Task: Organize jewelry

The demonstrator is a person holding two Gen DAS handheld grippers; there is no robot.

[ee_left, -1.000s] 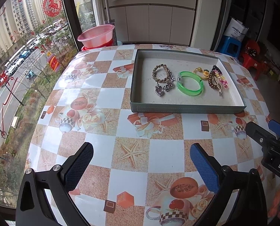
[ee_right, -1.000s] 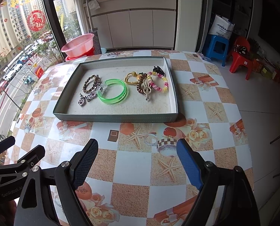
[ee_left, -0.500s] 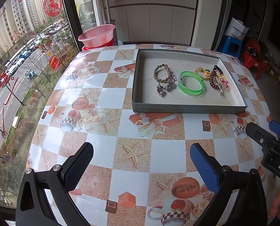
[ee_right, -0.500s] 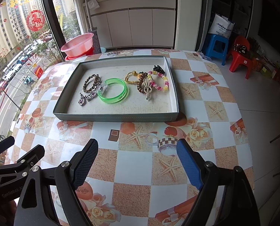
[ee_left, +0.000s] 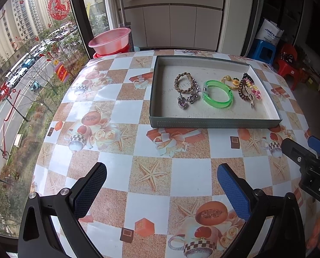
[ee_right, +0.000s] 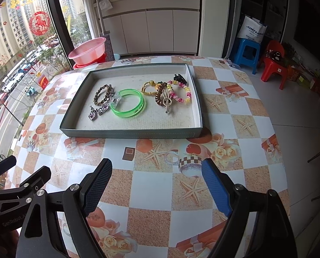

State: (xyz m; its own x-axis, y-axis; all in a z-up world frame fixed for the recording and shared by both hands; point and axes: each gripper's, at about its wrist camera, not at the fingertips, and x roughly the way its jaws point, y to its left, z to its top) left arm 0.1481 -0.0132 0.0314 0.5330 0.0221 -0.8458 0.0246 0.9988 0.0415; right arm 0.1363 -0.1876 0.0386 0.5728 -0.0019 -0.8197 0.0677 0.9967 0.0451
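Observation:
A grey tray (ee_left: 213, 123) (ee_right: 129, 133) sits on the far half of the table. In it lie a braided brown bracelet (ee_left: 183, 83) (ee_right: 101, 96), a silver heart charm chain (ee_left: 186, 101) (ee_right: 97, 111), a green bangle (ee_left: 218, 94) (ee_right: 128, 105), a yellow hair tie (ee_left: 229, 81) (ee_right: 150, 88), a brown coil tie with a clip (ee_left: 247, 92) (ee_right: 163, 99), and a beaded bracelet (ee_right: 182, 92). My left gripper (ee_left: 161, 186) and right gripper (ee_right: 156, 181) are both open and empty, over the table's near side, well short of the tray.
The table (ee_left: 117, 111) has a checkered patterned cloth. A pink basin (ee_left: 109, 40) stands beyond its far left edge by the window. Blue (ee_right: 247, 51) and red (ee_right: 276, 64) stools stand on the floor at the right. The right gripper shows at the left view's right edge (ee_left: 308, 161).
Both grippers have drawn back slightly from the tray; the tray sits a little farther up in both views. Both stay open. Nothing in the tray has moved.

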